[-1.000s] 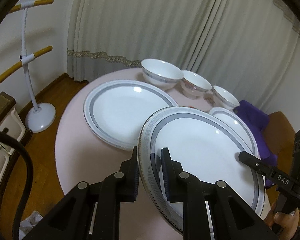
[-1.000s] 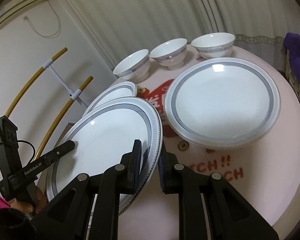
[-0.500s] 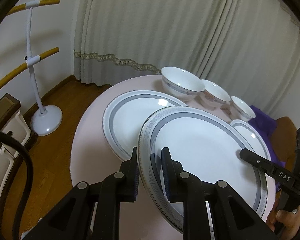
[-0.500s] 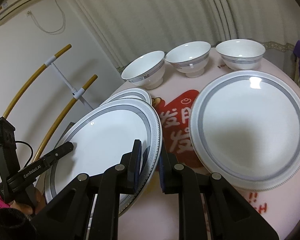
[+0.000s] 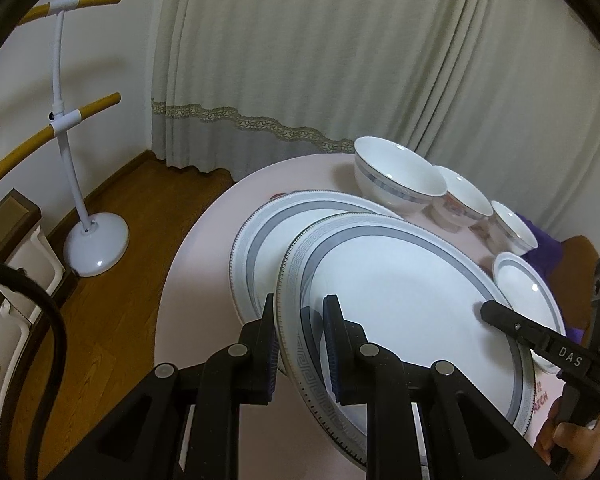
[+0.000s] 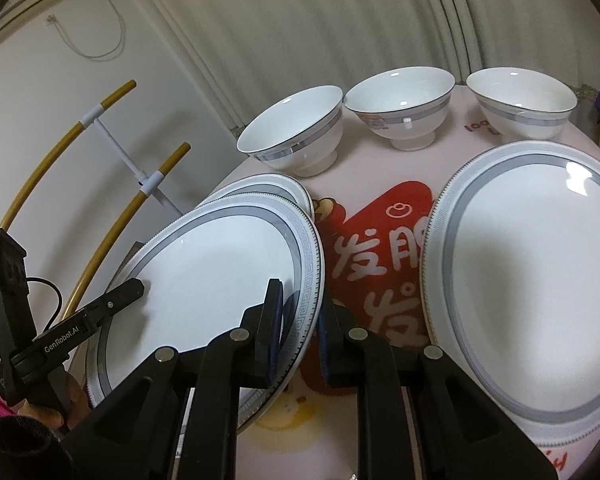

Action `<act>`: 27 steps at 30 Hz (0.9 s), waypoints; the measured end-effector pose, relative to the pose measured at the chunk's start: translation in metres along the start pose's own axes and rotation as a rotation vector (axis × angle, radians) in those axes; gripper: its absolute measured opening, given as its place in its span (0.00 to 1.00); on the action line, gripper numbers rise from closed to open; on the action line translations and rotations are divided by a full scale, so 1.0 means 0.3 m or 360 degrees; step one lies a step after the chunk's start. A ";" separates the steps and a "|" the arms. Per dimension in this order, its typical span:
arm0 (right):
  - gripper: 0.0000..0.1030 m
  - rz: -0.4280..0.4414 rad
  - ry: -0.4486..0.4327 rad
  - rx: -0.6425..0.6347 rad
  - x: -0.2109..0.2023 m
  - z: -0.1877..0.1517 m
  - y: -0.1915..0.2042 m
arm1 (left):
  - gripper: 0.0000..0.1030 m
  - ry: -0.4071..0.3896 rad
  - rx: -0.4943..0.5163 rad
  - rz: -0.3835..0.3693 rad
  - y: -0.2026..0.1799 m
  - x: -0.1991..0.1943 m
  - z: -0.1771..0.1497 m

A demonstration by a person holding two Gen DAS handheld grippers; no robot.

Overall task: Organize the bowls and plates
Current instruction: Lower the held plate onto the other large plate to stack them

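1. Fingers of the left gripper (image 5: 300,322) are closed on the near rim of the large key-pattern plate (image 5: 400,304), one finger under the rim and one on the upper face.
2. Fingers of the right gripper (image 6: 298,314) are closed on the opposite rim of the same large key-pattern plate (image 6: 220,264), so both grippers hold this one plate, and it is tilted above the pink tabletop (image 5: 204,280).
3. In the left wrist view, the upper finger of the right gripper (image 5: 512,322) lies across the far side of the plate, with the word "DAS" on it.
4. In the right wrist view, the upper finger of the left gripper (image 6: 96,312) lies on the plate's left part, with the words "GenRobot.AI" on it.
5. Ahead and to the left of the left fingers, a second large plate (image 5: 268,240) lies flat on the tabletop, and the held plate hides part of it.
6. To the right of the right fingers, this second large plate (image 6: 532,272) is well apart from the held one.
7. Beyond the held plate, a small plate (image 6: 260,188) lies on the tabletop, partly hidden by it.
8. Farther ahead of the right fingers, three bowls (image 6: 400,108) stand upright in a row near the far edge.
9. Between the two large plates, a red print with white characters (image 6: 380,248) shows on the tabletop.
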State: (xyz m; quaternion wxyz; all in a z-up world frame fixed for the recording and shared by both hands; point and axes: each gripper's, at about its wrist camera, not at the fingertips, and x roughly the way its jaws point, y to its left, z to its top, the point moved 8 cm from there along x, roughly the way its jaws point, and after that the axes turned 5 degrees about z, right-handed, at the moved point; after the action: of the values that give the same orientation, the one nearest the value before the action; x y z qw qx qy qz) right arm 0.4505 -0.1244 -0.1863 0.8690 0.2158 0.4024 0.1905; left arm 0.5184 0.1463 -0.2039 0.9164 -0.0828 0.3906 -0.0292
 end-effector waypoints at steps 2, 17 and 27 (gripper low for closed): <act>0.15 -0.0002 -0.0001 -0.0002 0.008 0.007 0.000 | 0.16 0.0002 0.0001 -0.0002 0.003 0.013 0.005; 0.15 -0.0011 0.0002 0.0003 0.082 0.060 -0.004 | 0.16 -0.0004 0.0020 0.0015 0.029 0.106 0.059; 0.15 -0.0055 -0.0011 -0.0012 0.114 0.089 -0.007 | 0.17 0.0011 0.0024 0.0005 0.033 0.159 0.070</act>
State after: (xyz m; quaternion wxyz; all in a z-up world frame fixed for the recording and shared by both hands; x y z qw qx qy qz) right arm 0.4923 -0.1146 -0.1930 0.8744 0.2061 0.4025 0.1762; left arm 0.5664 0.1531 -0.2252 0.9156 -0.0753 0.3937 -0.0310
